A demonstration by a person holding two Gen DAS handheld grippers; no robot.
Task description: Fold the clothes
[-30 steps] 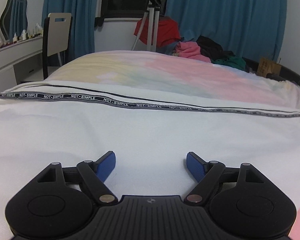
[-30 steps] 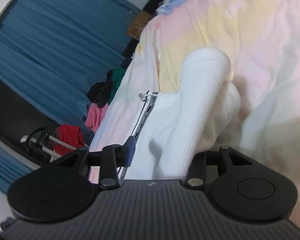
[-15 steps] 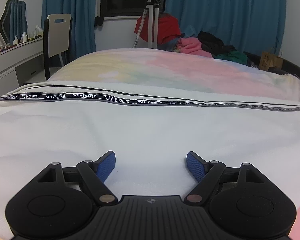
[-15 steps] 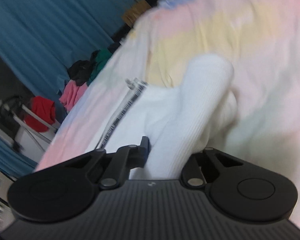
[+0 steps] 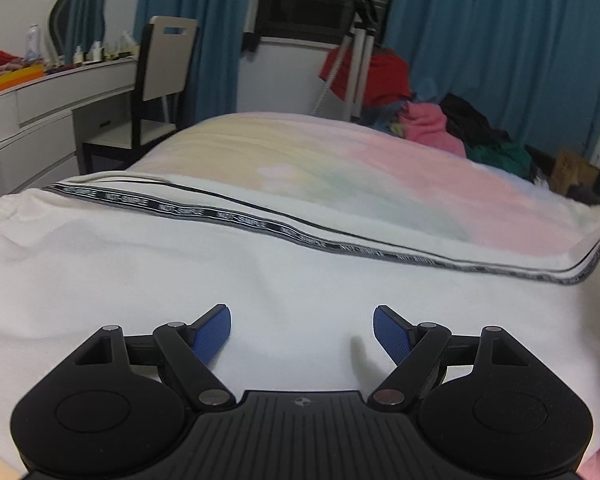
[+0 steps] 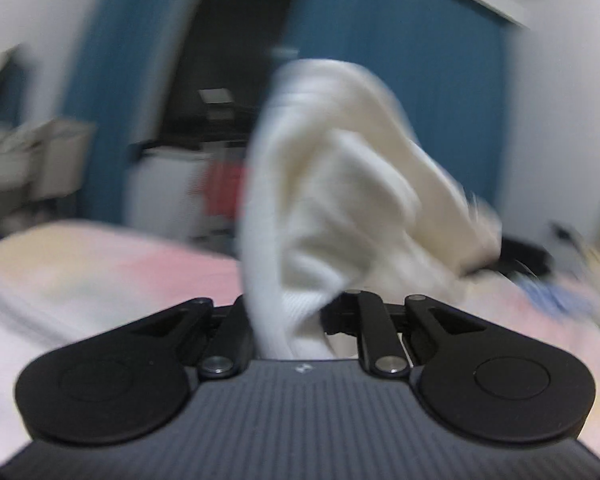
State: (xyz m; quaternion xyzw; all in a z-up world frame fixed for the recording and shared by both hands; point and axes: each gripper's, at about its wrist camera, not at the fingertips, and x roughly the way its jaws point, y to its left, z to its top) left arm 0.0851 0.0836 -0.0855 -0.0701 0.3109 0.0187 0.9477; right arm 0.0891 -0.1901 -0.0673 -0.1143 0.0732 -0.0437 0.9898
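left wrist: white garment lengthwise left-right

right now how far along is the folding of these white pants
Early stage. Done: the white pants lie spread flat on the pastel bedsheet, the lettered side stripe running straight. In hand: the right gripper is shut on a ribbed cuff end, raised above the bed; that view is blurred. The left gripper is open over the fabric, gripping nothing. Left: laying that end over and finishing the folds.

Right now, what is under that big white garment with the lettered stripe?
The white garment lies on a pastel bedspread, which shows beyond it. Whatever is directly beneath the cloth is covered.
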